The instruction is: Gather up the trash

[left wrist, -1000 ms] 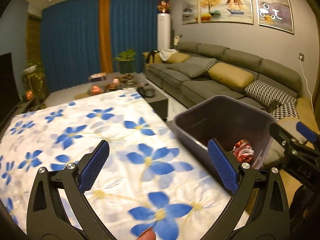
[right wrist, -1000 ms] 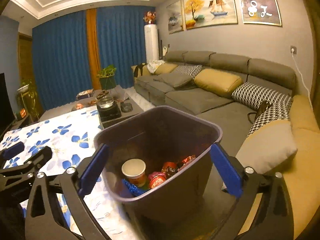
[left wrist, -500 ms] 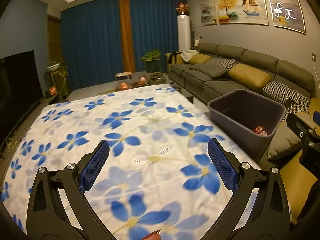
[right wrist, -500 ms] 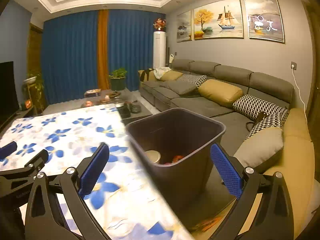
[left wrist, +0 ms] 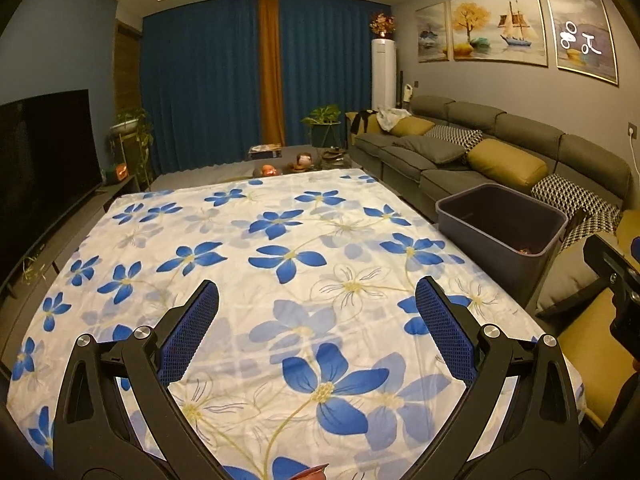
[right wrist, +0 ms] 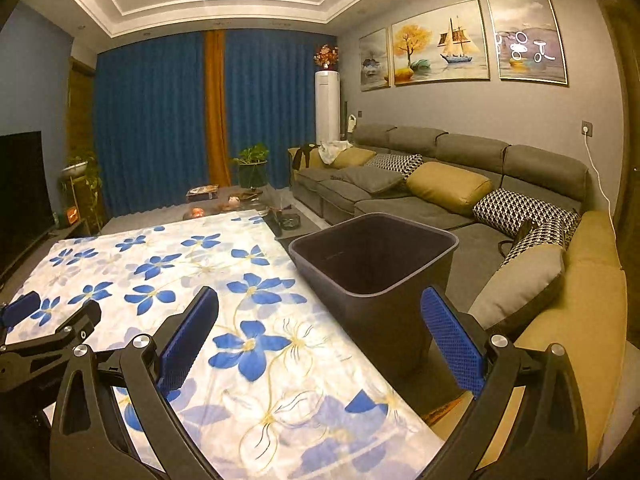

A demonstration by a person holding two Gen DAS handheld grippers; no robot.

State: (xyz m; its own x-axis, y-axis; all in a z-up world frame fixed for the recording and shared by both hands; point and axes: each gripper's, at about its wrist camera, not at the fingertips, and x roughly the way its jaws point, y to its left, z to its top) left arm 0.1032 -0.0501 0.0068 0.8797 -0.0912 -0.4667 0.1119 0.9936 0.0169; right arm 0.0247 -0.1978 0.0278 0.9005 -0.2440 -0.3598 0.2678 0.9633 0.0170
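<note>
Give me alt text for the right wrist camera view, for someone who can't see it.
An open, empty right gripper hangs above a table draped in a blue-flowered cloth, with a dark trash bin standing just off the table's right edge. A grey sofa with mustard and patterned cushions lines the wall behind; the left gripper shows at the left edge.

We see worktop ahead, cloth spread over whole top. Bin stands off worktop's right edge, between worktop and sofa. Some trash inside bin at near right corner. Sofa runs along right wall, cushions on seat. Pictures on wall above sofa. Low table beyond worktop's far edge, curtains behind it. Screen left of worktop. We hold left tool over near edge, right tool over near right corner.
</note>
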